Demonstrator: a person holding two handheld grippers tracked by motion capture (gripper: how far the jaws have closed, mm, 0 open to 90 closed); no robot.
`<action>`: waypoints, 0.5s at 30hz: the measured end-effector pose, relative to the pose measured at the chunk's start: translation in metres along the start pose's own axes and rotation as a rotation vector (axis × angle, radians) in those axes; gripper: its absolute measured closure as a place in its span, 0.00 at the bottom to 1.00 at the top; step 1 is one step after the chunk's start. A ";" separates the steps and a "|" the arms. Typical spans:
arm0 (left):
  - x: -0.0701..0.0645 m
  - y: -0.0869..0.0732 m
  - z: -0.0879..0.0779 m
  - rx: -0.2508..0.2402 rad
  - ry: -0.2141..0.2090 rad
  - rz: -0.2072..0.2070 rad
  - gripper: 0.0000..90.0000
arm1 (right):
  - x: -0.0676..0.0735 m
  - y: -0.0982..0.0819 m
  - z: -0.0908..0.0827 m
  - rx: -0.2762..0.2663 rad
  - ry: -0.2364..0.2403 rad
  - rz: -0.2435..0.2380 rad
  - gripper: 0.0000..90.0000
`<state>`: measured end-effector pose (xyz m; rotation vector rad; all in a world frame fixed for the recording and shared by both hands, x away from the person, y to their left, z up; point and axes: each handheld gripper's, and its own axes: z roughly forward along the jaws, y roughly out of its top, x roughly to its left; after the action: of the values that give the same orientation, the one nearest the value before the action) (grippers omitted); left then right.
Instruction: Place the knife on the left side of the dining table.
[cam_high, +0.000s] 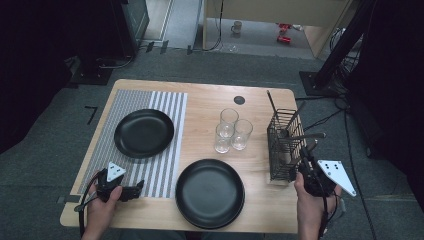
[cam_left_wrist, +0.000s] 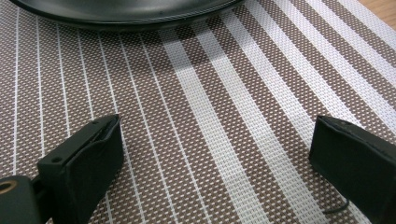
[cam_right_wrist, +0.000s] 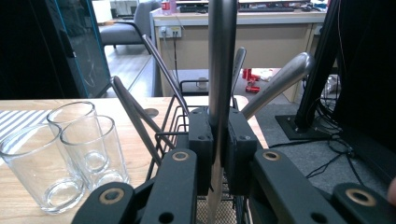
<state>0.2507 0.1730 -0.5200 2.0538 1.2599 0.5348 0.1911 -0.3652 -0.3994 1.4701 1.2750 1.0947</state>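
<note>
Fingers of right gripper (cam_right_wrist: 218, 140) clamped on upright utensil handle (cam_right_wrist: 221, 56); left gripper (cam_left_wrist: 215, 154) fingers apart.

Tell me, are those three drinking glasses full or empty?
Empty: the three glasses stand upright on the table, clear to their bottoms.

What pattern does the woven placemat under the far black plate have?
The woven placemat has brown and white stripes, thin on one side, broad on the other; the left gripper view shows it best.

My right gripper (cam_high: 304, 161) is hemmed by cutlery basket (cam_high: 285, 145); glasses (cam_high: 232, 131) crowd left, near plate (cam_high: 210, 192) beyond.
</note>
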 end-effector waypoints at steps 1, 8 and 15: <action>0.000 0.000 0.000 0.000 0.000 0.000 0.04 | 0.000 -0.001 0.000 0.001 0.000 0.002 0.93; 0.000 0.000 0.000 0.000 0.000 0.000 0.04 | -0.005 -0.010 0.003 0.024 -0.007 0.035 0.92; 0.000 0.000 0.000 0.000 0.000 0.000 0.04 | -0.005 -0.017 0.006 0.024 0.017 0.028 0.92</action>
<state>0.2507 0.1729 -0.5200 2.0540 1.2598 0.5350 0.1930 -0.3693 -0.4172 1.5040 1.2865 1.1155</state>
